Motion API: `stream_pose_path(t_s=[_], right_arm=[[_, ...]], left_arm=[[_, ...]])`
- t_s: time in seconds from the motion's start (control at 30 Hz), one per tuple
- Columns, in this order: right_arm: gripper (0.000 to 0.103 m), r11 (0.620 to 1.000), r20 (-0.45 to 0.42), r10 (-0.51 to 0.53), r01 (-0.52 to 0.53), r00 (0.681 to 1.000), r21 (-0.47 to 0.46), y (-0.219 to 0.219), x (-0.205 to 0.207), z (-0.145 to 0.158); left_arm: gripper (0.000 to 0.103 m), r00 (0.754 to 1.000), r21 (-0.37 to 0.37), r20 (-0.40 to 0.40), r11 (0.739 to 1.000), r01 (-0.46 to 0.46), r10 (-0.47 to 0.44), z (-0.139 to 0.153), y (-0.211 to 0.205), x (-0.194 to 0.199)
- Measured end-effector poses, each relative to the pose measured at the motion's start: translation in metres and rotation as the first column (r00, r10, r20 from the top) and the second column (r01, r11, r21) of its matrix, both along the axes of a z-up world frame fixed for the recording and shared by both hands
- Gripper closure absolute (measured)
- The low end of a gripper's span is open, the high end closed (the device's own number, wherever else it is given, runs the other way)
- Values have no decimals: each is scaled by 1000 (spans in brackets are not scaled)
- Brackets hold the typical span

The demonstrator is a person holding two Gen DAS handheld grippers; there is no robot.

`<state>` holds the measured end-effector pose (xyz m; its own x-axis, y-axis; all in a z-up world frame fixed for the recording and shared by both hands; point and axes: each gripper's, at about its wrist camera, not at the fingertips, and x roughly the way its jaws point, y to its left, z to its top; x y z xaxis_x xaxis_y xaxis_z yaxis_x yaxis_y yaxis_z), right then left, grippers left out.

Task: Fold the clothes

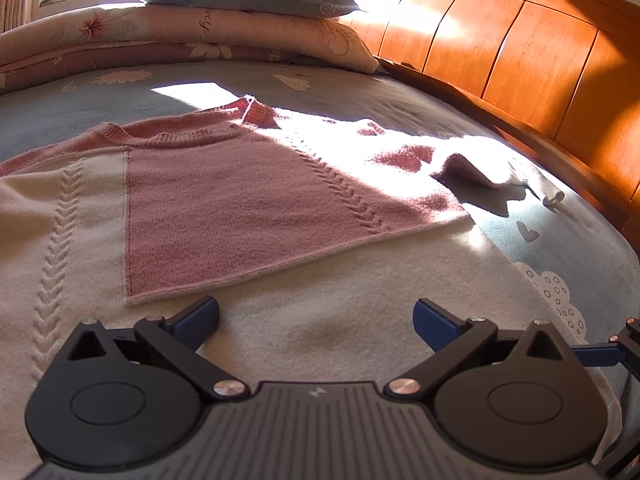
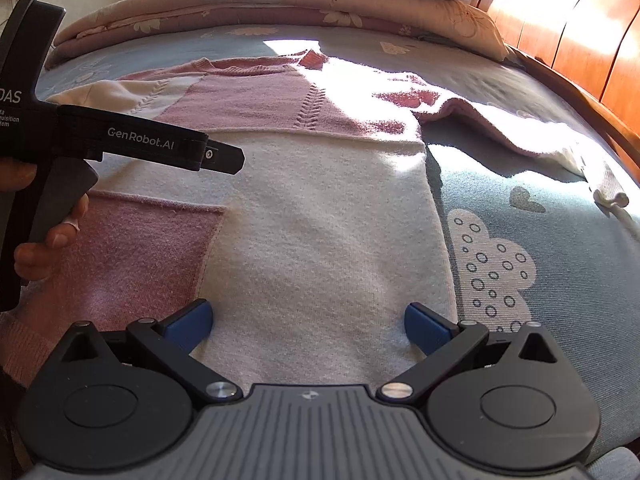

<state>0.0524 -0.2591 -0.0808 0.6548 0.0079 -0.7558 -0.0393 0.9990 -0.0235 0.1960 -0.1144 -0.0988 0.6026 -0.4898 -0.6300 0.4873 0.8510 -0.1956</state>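
Looking at a pink-and-cream sweater [image 1: 248, 192] spread flat on the bed [image 1: 560, 248], collar at the far end and hem toward both tongs, so its long axis runs straight away from them. Left tongs [image 1: 316, 318] and right tongs [image 2: 308, 320] both gape wide, holding nothing, over the cream hem. The loose sleeve [image 2: 500, 128] lies off to the right, so I'd guess the right side is closer.
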Motion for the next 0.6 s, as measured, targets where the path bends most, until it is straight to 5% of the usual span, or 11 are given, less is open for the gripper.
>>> stream_pose_path(t_s=[0.17, 0.37, 0.5, 0.6], right_arm=[[10, 1000, 99, -7, 6, 995, 4, -16, 1, 31], [20, 971, 206, -102, 142, 973, -193, -89, 26, 68], [39, 921, 188, -173, 226, 967, -318, -155, 56, 57], [40, 896, 178, -221, 272, 959, -351, -200, 78, 39]], left_arm=[[1, 1000, -26, -2, 1000, -2, 2, 0, 3, 2], [1, 1000, 1, 31, 1000, 3, -3, -3, -1, 0], [1, 998, 22, 58, 1000, 7, -9, -6, -3, -1], [1, 997, 39, 76, 999, 7, -10, -8, -6, -3]])
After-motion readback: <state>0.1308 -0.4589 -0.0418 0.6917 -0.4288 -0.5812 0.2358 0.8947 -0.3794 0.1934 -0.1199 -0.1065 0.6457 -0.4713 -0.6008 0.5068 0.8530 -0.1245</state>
